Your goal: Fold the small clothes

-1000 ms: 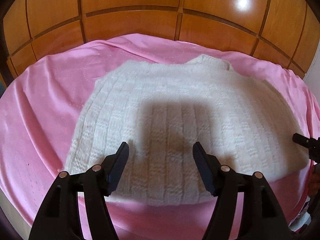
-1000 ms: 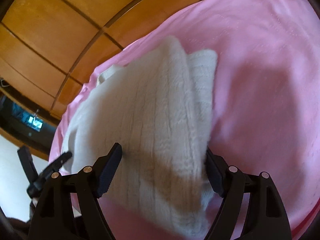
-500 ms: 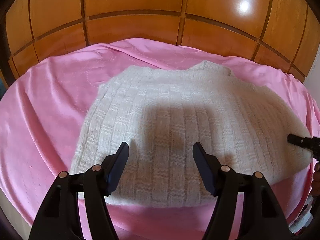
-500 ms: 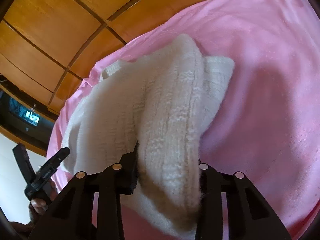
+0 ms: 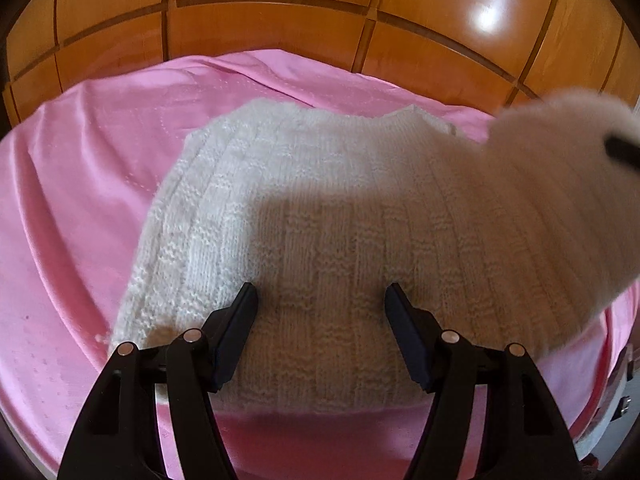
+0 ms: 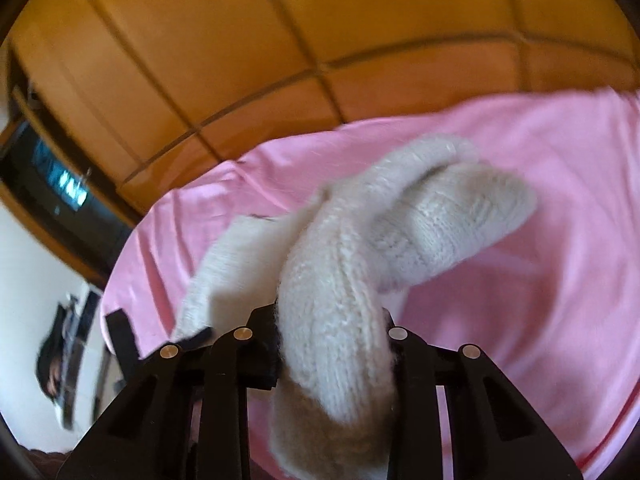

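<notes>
Beyond both tongs we see the wooden panelled wall (image 5: 280,20), its grooves crossing in a grid, with a bright glare spot high to the right of our left tongs. Below it, under and ahead of the tongs, spreads the pink sheet (image 5: 80,200), wrinkled toward the left side. On that sheet lies the white knitted sweater (image 5: 320,220), its body flat just ahead of our left tongs (image 5: 321,334), which hover over its near hem with both fingers apart and nothing between them. To the right of the left tongs the sweater's side rises off the sheet, blurred, with a dark fingertip showing against it at the frame edge. In the right wrist view we hold that raised part: our right tongs (image 6: 332,344) are closing on a thick bunched fold of the sweater (image 6: 332,300), knit filling the gap and draping ahead and down toward the sheet (image 6: 560,240). Left of the right tongs, the left tongs (image 6: 120,332) appear small and blurred.
</notes>
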The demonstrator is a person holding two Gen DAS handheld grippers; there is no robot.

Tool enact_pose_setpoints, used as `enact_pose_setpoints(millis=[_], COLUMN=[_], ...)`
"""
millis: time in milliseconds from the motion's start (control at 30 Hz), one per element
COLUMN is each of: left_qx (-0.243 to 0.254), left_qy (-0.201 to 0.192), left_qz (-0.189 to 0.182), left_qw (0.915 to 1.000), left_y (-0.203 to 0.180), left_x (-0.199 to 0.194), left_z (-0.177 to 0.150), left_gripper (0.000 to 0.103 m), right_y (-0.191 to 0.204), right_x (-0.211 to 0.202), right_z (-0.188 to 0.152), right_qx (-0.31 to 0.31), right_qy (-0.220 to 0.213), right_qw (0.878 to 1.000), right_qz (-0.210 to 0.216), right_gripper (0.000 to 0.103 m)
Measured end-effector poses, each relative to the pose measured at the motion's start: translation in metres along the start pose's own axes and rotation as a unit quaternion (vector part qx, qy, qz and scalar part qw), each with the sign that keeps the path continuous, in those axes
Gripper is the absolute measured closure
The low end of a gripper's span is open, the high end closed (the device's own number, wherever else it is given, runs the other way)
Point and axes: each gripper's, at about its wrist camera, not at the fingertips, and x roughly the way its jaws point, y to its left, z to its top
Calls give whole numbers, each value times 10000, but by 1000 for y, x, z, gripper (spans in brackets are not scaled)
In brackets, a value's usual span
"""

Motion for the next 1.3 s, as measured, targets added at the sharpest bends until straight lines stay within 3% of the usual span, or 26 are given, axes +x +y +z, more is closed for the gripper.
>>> enact_pose_setpoints(millis=[133, 267, 467, 533, 567, 633, 667, 700, 833, 1033, 1133, 1233, 1300], left_qx=[-141, -509, -1135, -1317, -1439, -1558, -1615, -1628, -1882, -2195, -2018, -1805, -1643], left_qy=[-49, -220, -443, -490, -515, -552, -610, -639, -671, -588, -452, -230, -120], left_qz=[-200, -241, -27, -16, -65, -162, -188, -222, -844, -1745, -1779, -1636, -1537], left_qw=[9997, 9982, 9925, 9901, 9882, 9861, 9848, 9843, 9762, 9581, 9621, 9696, 9743], left_y=[10, 40, 96, 109, 115, 120, 121, 121, 121, 112, 97, 82, 77], left_x=[-9, -33, -59, -62, -64, -67, -71, -72, -81, -80, -74, -57, -47], left_z=[-1, -4, -11, -11, -9, -5, -2, 0, 8, 22, 30, 38, 44], left_gripper=[41, 42, 43, 43, 43, 42, 41, 40, 33, 27, 26, 28, 45], right_y=[64, 122, 165, 172, 171, 164, 160, 149, 114, 50, 32, 32, 42], right_x=[31, 89, 149, 153, 150, 137, 131, 119, 75, 42, 34, 30, 33], right_z=[20, 18, -7, -9, -9, -6, -2, 2, 2, -37, -62, -73, -75], right_qx=[-689, -1344, -1841, -1935, -1871, -1673, -1498, -1201, -873, -900, -951, -1067, -1272], right_qy=[255, 814, 1309, 1338, 1324, 1200, 1149, 1027, 450, 361, 382, 345, 229], right_qw=[9973, 9876, 9740, 9719, 9732, 9761, 9771, 9787, 9860, 9944, 9946, 9935, 9916], right_qz=[27, -64, -143, -86, 186, 694, 981, 1311, 1349, 425, 142, 186, 110], right_gripper=[76, 76, 76, 70, 68, 54, 32, 26, 26, 26, 26, 30, 35])
